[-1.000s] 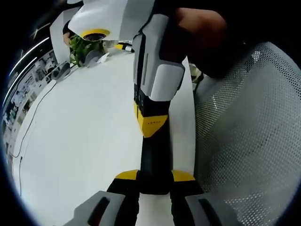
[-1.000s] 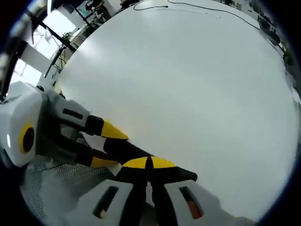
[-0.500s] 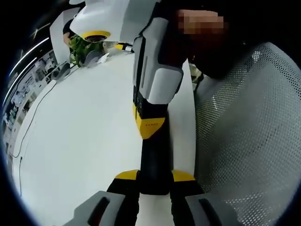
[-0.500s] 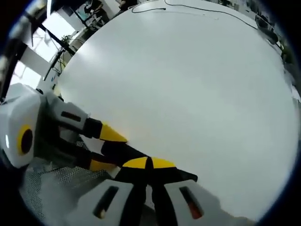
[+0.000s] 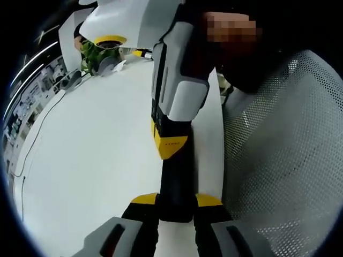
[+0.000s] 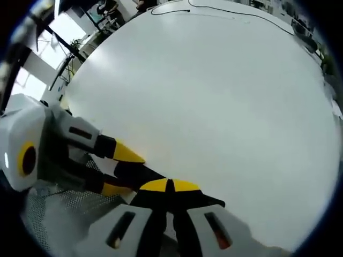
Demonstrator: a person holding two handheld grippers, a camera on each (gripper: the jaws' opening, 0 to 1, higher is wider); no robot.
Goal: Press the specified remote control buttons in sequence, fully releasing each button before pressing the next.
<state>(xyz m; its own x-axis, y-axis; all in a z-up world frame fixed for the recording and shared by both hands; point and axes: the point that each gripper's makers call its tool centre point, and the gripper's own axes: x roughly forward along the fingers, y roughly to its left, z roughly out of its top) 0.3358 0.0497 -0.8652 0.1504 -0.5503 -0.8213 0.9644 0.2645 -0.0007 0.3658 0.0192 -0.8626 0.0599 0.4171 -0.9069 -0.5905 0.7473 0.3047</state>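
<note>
Comparing this moment with the pictures from a second and half a second ago, almost nothing differs: in the left gripper view the right hand-held gripper (image 5: 170,143) sits a touch lower along the remote control (image 5: 175,187), and in the right gripper view the left hand-held gripper (image 6: 124,170) has barely shifted. I read that as a press being held or only just begun, not a release, so the sequence looks to be mid-step; which button is under the tip I cannot tell.

The left hand-held gripper is closed on the remote control, its yellow-tipped jaws clamping the near end on both sides. The right hand-held gripper (image 6: 170,186) has its jaws brought fully together with nothing between them, and its yellow tip rests against the upper face of the remote.

The remote control (image 6: 144,172) is a long, narrow black bar, held above the white counter (image 5: 91,155) near its edge, just beside a grey mesh chair back (image 5: 284,160). Its buttons are hidden by the grippers and the dark surface. A green plant (image 5: 92,52) stands at the far end of the counter, and a thin cable (image 6: 214,7) runs along the far side.
</note>
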